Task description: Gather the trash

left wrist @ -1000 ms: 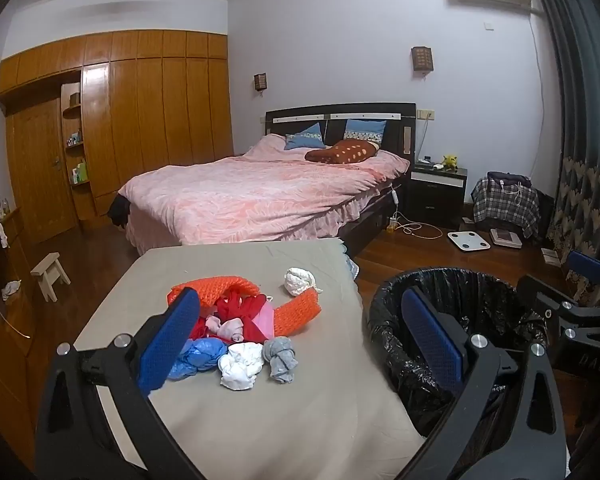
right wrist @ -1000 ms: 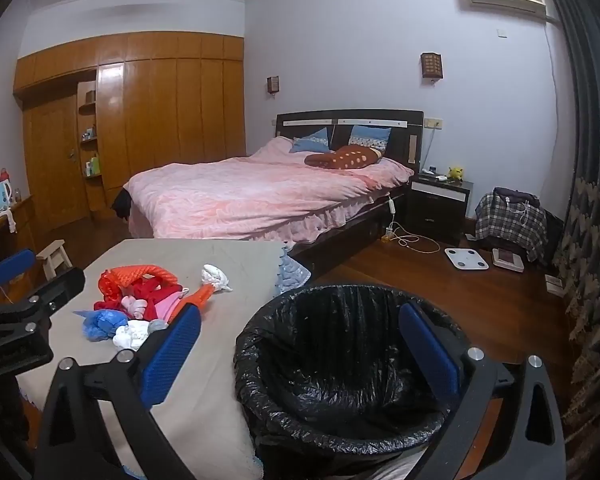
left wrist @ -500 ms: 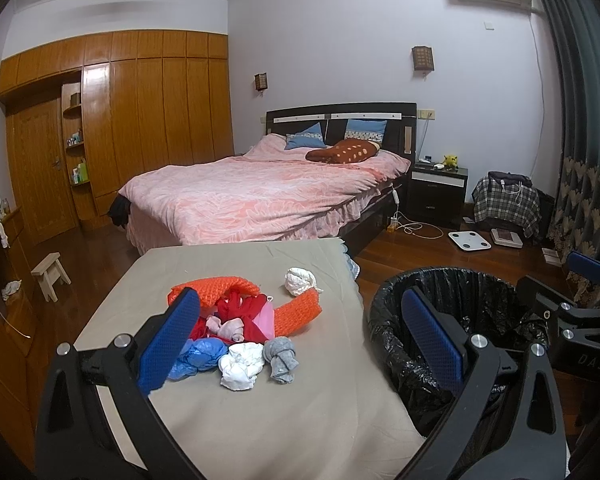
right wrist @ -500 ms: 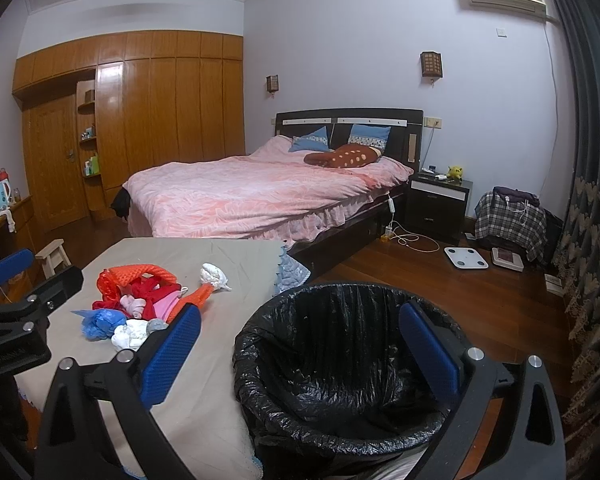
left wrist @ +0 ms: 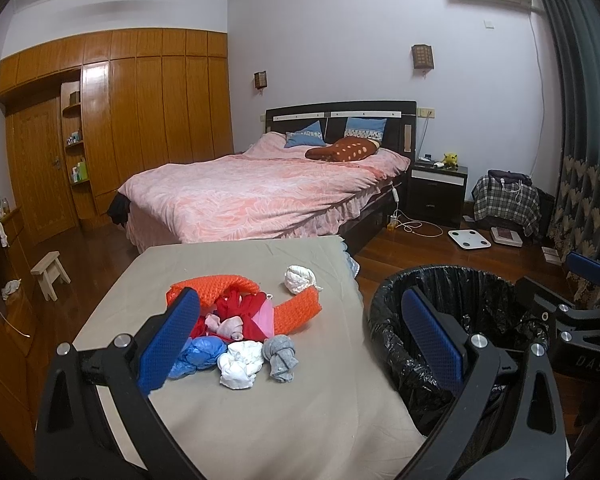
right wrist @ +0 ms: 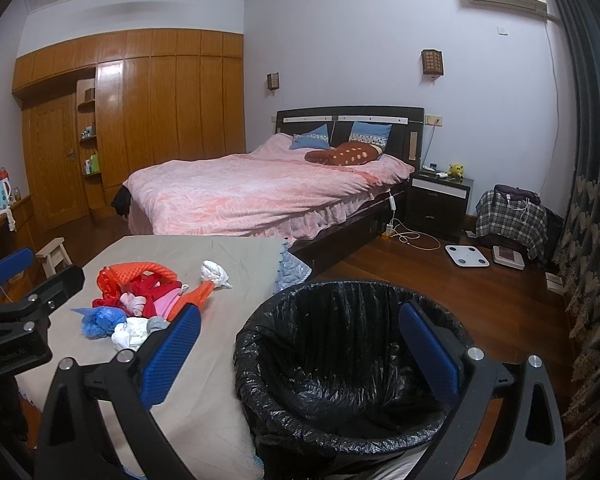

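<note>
Left gripper point(left wrist: 300, 344): jaws spread wide, nothing between the blue textured pads point(left wrist: 170, 344). It hangs above the near edge of the bench point(left wrist: 300, 420), which carries a smooth beige cloth cover. Right gripper point(right wrist: 300, 352): jaws also released and empty, framing the bin point(right wrist: 352, 364).

Bin: round, lined with a crinkled glossy black plastic bag, on the floor just beside the bench's right edge. Nothing readable inside the liner.

Trash pile point(left wrist: 240, 324) sits mid-bench, left of the bin, apart from it:
- orange mesh foam netting point(left wrist: 216, 286), dimpled, arched over the back of the pile; a second strip point(left wrist: 298, 312) on the side nearer the bin
- red fabric point(left wrist: 244, 306), crumpled, under the mesh
- pink soft wad point(left wrist: 230, 324)
- blue crinkled plastic ball point(left wrist: 200, 354), on the pile's side farthest from the bin
- white crumpled wad point(left wrist: 240, 364), front centre
- grey knotted knit piece point(left wrist: 280, 354), touching the white wad, on the bin side
- white twisted wad point(left wrist: 300, 278), alone, just behind the pile

Bed point(left wrist: 260, 196) with pink patterned quilt beyond the bench's far edge. Wooden stool point(left wrist: 50, 274) on the floor, far side of the bench from the bin.
</note>
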Demonstrator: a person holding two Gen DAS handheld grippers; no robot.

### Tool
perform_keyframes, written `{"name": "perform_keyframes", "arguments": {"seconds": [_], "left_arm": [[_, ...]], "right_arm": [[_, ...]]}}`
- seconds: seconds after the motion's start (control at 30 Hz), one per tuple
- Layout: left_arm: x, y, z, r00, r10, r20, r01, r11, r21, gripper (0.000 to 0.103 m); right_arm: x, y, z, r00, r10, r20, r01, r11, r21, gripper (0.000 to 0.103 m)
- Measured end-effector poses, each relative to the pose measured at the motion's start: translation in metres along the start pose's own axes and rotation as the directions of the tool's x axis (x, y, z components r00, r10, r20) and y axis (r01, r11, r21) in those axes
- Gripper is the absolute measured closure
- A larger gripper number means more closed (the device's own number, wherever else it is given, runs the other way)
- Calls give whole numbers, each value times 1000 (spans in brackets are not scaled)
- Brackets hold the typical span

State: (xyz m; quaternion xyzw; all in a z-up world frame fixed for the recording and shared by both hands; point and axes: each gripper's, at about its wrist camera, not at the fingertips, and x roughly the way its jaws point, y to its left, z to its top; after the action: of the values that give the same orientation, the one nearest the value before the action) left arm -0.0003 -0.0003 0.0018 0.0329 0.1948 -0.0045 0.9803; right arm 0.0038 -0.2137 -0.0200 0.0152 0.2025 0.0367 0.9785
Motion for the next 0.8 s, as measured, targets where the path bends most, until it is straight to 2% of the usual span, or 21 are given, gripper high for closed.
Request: {"name": "perform_keyframes", "arguments": {"seconds": [0.4,0.57,0.8], "left_arm": [[1,4,-3,1000,-2,-2,2,1000,0,5],[1,4,-3,1000,-1,-3,1,1000,-1,5],[4,3,-7,1000,-1,-3,1,1000,-1,5]], "right_arm": [[0,0,0,1000,1,-3,-1,1000,1,6],[12,6,-17,1000,0,-7,0,1000,2,6],[12,6,-16,1000,0,-7,0,1000,2,6]]}}
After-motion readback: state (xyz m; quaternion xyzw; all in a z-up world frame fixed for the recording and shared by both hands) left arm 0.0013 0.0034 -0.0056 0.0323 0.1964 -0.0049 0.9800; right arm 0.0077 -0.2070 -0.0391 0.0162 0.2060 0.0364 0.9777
